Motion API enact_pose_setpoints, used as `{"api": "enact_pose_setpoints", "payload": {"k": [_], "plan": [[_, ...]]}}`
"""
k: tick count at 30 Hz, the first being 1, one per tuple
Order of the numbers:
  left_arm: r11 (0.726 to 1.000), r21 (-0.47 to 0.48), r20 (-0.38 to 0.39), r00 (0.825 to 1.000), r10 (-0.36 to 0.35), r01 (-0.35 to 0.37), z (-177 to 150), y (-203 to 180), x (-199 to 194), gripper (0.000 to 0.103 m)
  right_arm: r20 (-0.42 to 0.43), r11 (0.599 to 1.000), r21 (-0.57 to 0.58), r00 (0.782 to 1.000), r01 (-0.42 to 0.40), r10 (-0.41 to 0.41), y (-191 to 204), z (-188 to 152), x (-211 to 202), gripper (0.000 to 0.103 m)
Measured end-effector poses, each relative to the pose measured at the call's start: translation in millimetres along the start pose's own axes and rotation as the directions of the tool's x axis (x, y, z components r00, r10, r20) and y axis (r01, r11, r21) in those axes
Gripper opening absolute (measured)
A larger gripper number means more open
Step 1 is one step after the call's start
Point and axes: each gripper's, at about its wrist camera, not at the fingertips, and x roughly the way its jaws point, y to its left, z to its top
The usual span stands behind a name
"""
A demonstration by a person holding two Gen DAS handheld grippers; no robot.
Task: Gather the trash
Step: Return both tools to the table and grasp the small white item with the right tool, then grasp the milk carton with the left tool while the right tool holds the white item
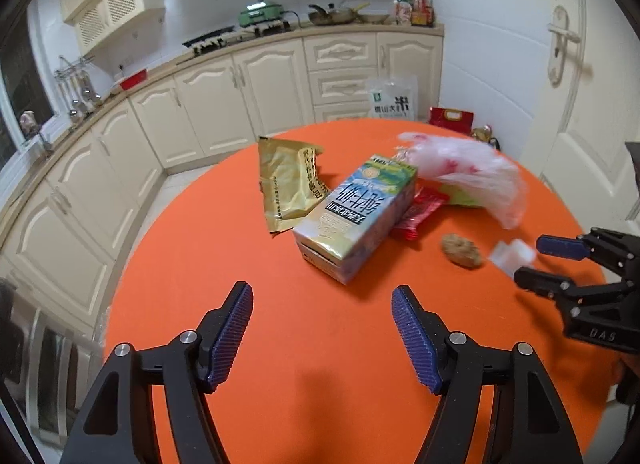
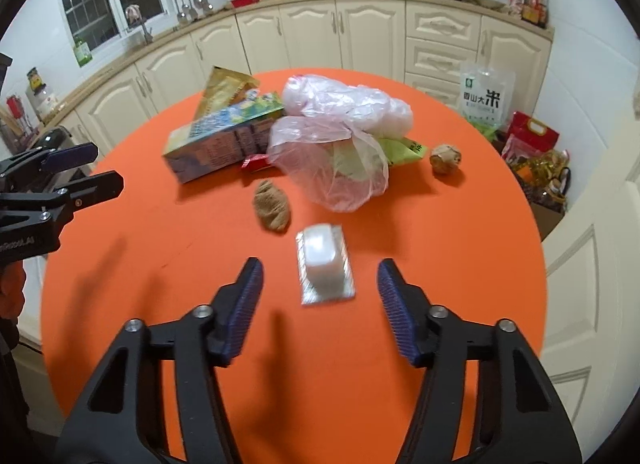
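Two paper wads (image 2: 272, 205), one carton (image 2: 224, 137)

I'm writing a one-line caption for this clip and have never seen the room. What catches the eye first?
The round bright orange table fills both views, set against cream kitchen cabinets. Near its middle lies a heap of trash: a blue-green drink carton on its side, a torn gold foil wrapper beside it and a crumpled clear plastic bag. Nearer, a small white blister pack lies ahead of the open right claw.
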Motion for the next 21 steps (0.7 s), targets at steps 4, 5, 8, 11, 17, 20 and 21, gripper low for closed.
{"api": "enact_pose_setpoints", "payload": {"k": [4, 5, 8, 11, 17, 20, 21], "plan": [[1.000, 0.013, 0.001, 1.000, -0.028, 0.028, 11.4, 14.2, 32.1, 0.068, -0.011, 0.999, -0.035, 1.000, 0.002, -0.002, -2.5, 2.1, 9.0, 0.025], [0.999, 0.016, 0.001, 0.999, -0.035, 0.035, 14.5, 15.8, 39.3, 0.068, -0.009, 0.999, -0.041, 1.000, 0.007, -0.008, -3.2, 2.1, 8.6, 0.024], [0.999, 0.036, 0.000, 1.000, -0.023, 0.023, 24.9, 17.7, 60.3, 0.068, 0.003, 0.999, -0.036, 1.000, 0.014, -0.013, -6.9, 5.5, 7.5, 0.021], [0.998, 0.055, 0.013, 1.000, -0.018, 0.018, 33.1, 12.1, 77.0, 0.068, 0.012, 1.000, -0.024, 1.000, -0.007, 0.008, -10.8, 11.0, 7.0, 0.020], [0.992, 0.126, -0.001, 1.000, -0.009, 0.009, 44.9, -5.8, 108.3, 0.068, 0.023, 0.999, -0.017, 0.999, -0.042, 0.042, -13.4, 20.9, 10.8, 0.020], [0.992, 0.127, -0.013, 1.000, -0.013, 0.014, 49.3, -8.1, 118.9, 0.067, 0.020, 0.998, -0.005, 0.998, -0.057, 0.057, -16.3, 22.0, 14.0, 0.020], [0.991, 0.135, -0.008, 1.000, -0.009, 0.010, 49.7, -9.4, 119.0, 0.066, 0.021, 0.998, 0.000, 0.998, -0.065, 0.065, -16.1, 21.0, 14.3, 0.020]]}}
